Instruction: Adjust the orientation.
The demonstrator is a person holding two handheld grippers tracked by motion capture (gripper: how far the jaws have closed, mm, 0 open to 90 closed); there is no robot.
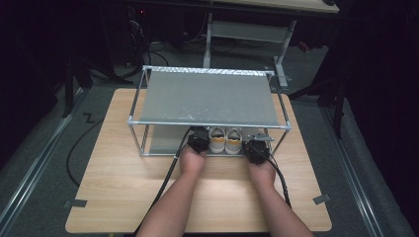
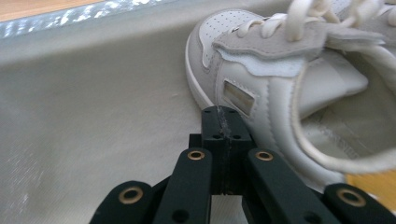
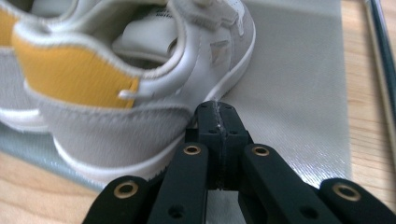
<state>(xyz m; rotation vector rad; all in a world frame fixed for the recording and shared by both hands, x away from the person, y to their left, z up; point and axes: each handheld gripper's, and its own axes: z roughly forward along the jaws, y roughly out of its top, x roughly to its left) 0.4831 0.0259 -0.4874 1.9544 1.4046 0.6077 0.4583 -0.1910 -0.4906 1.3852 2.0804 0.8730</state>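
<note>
With both the left gripper (image 2: 219,114) and the right gripper (image 3: 219,108) pressed together and empty, the pair of white sneakers (image 1: 226,140) was flanked on the rack's lower shelf (image 1: 160,139), apparently being nudged into place, and careful inward pressure was judged necessary next.

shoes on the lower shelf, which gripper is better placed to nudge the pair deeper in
Either; I'd lean right. Both grippers are shut beside the shoes. The right gripper sits low by the outer side of its shoe's heel, while the left gripper meets its shoe further forward.
</note>
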